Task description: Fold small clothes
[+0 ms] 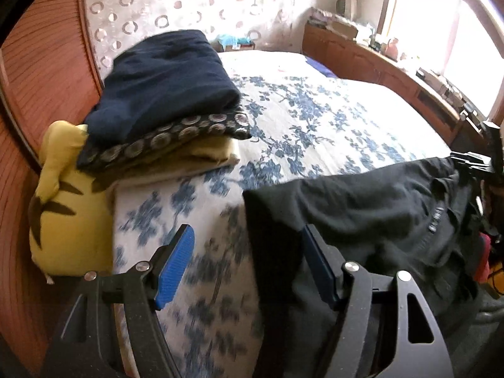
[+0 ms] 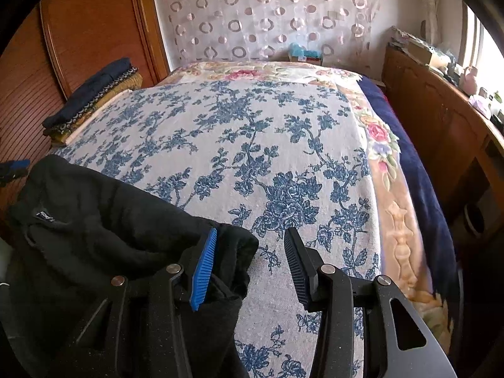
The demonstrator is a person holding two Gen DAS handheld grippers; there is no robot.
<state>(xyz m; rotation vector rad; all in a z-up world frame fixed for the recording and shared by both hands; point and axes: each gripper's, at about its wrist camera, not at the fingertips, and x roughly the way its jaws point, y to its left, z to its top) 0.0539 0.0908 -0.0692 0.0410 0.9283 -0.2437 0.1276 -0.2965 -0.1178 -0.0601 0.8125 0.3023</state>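
Note:
A black garment point(image 1: 362, 214) lies crumpled on the near part of the floral bed cover point(image 1: 315, 119). My left gripper point(image 1: 247, 267) is open over the garment's left edge. The cloth reaches in from the right under the right finger point(image 1: 319, 267), and the left pad point(image 1: 174, 267) stands over bare cover. In the right wrist view the same garment point(image 2: 104, 220) fills the lower left. My right gripper point(image 2: 252, 267) is open around the garment's right end. Its left pad point(image 2: 204, 267) rests against the cloth, while the right pad point(image 2: 297, 267) stands apart over the bed cover point(image 2: 252, 145).
A stack of folded clothes point(image 1: 163, 94), navy on top, sits at the bed's far left corner point(image 2: 91, 100). A yellow striped cushion point(image 1: 63, 214) lies beside it. A wooden wardrobe point(image 1: 37, 78) stands left and a cluttered wooden sideboard point(image 2: 441, 119) right.

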